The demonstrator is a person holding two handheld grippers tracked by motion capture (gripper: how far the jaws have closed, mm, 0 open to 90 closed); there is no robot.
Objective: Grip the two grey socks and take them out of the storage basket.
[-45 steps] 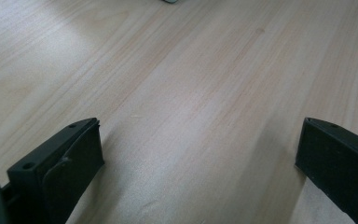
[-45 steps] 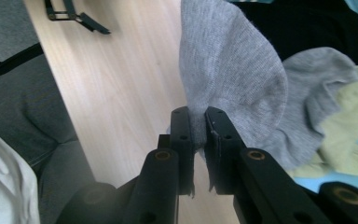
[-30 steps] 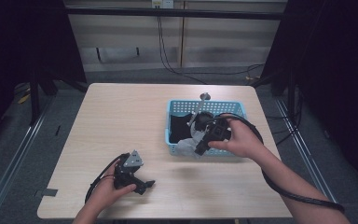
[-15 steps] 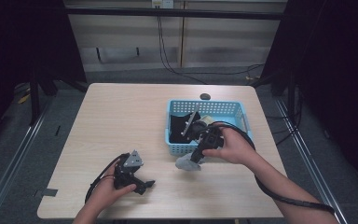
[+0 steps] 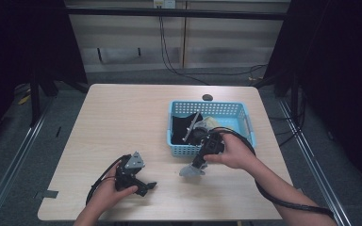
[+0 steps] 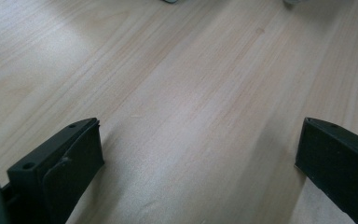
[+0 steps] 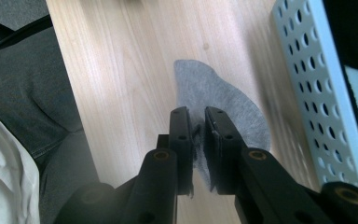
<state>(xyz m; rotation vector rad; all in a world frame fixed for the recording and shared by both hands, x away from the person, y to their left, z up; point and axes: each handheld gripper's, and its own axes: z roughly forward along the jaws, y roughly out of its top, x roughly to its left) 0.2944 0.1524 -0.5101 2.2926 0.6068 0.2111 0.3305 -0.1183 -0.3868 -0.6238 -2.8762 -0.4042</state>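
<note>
Grey sock (image 7: 223, 100) in right tool (image 7: 196, 122), beside basket (image 7: 317, 88)

Pale wooden table (image 5: 122, 117) with blue basket (image 5: 210, 149) and grey sock (image 5: 189, 170).

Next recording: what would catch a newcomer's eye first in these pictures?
The right gripper, just in front of the blue basket, is shut on a grey sock that hangs onto the wooden table. The basket, right of the table's middle, holds dark and pale clothing. At the near left, the left gripper rests on the table with its jaws wide apart.
</note>
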